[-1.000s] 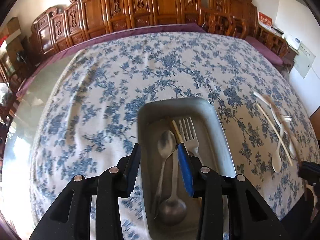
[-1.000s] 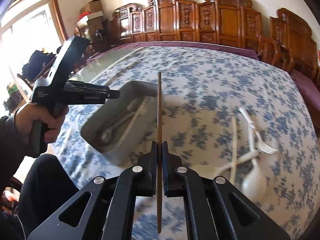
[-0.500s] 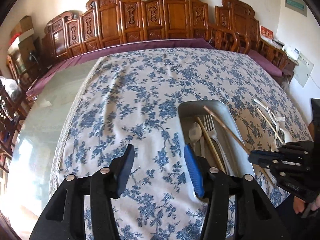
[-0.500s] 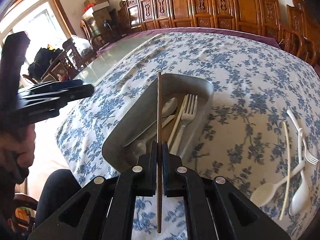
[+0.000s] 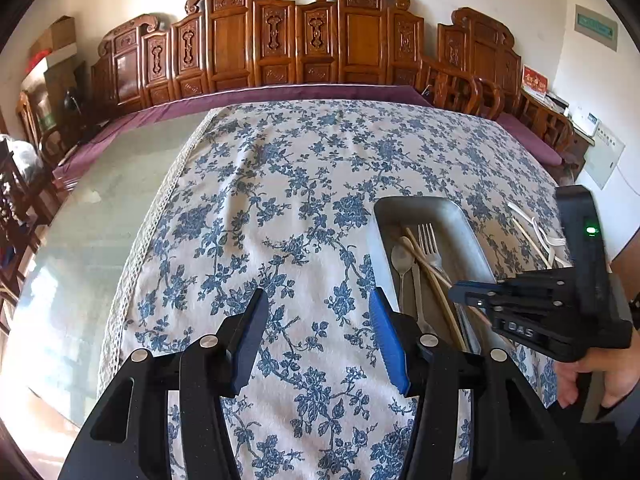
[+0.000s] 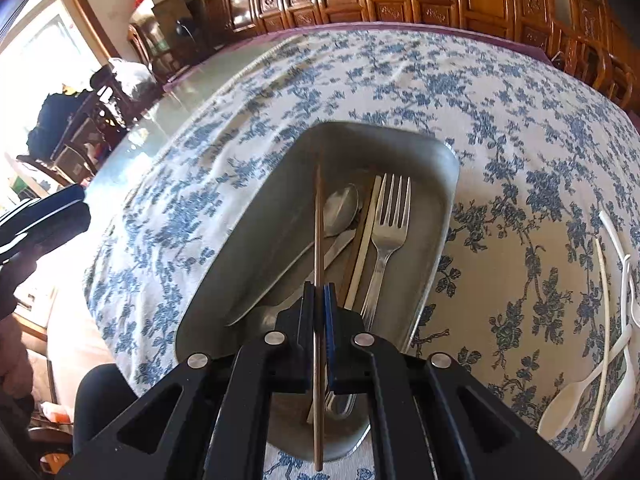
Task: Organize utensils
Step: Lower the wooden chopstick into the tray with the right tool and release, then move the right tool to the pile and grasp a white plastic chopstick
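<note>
right gripper [image 6: 319,300] clamping chopstick [image 6: 318,224] over metal tray [image 6: 444,216], aiming 12 o'clock for drop beside fork [image 6: 390,220]; left gripper [image 5: 316,320] jaws apart, empty, clearing at 9 o'clock

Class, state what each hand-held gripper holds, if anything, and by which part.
Right hand-held gripper: thin brown wooden chopstick, pinched partway along its length, both ends protruding. Left hand-held gripper: nothing, open.

My left wrist camera is looking steeply down over the blue-flowered white tablecloth [image 5: 280,208], left of the grey metal tray [image 5: 460,224]. My right one is hovering close above that tray [image 6: 440,216]; both are sharing it.
</note>
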{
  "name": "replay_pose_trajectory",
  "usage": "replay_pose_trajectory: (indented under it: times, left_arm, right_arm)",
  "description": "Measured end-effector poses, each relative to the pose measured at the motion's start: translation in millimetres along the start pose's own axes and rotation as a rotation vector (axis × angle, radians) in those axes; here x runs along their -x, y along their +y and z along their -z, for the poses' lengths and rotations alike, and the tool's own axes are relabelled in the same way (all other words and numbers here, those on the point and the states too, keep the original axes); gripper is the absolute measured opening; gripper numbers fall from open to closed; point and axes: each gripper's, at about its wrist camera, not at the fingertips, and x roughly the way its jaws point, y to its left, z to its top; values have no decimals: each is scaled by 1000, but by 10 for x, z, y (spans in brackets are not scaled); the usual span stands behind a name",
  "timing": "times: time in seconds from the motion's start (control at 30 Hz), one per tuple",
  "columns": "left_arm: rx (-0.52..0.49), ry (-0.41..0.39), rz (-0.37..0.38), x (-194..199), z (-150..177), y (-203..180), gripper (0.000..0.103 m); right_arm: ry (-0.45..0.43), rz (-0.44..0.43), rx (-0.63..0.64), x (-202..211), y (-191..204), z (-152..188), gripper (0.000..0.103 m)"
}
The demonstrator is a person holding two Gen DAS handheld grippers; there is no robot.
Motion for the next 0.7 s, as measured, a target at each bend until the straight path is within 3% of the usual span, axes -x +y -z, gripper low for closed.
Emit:
replay_pose_trajectory:
  times: [0.43, 0.7]
  left_arm:
    - [-12, -8, 27, 32, 37, -77, 51]
    - [-20, -23, 35, 114, -3, -209, 55]
  right_arm:
    - [0, -56, -14, -92, 0, -39, 9]
    - [-116, -19, 37, 464, -232, 99, 9]
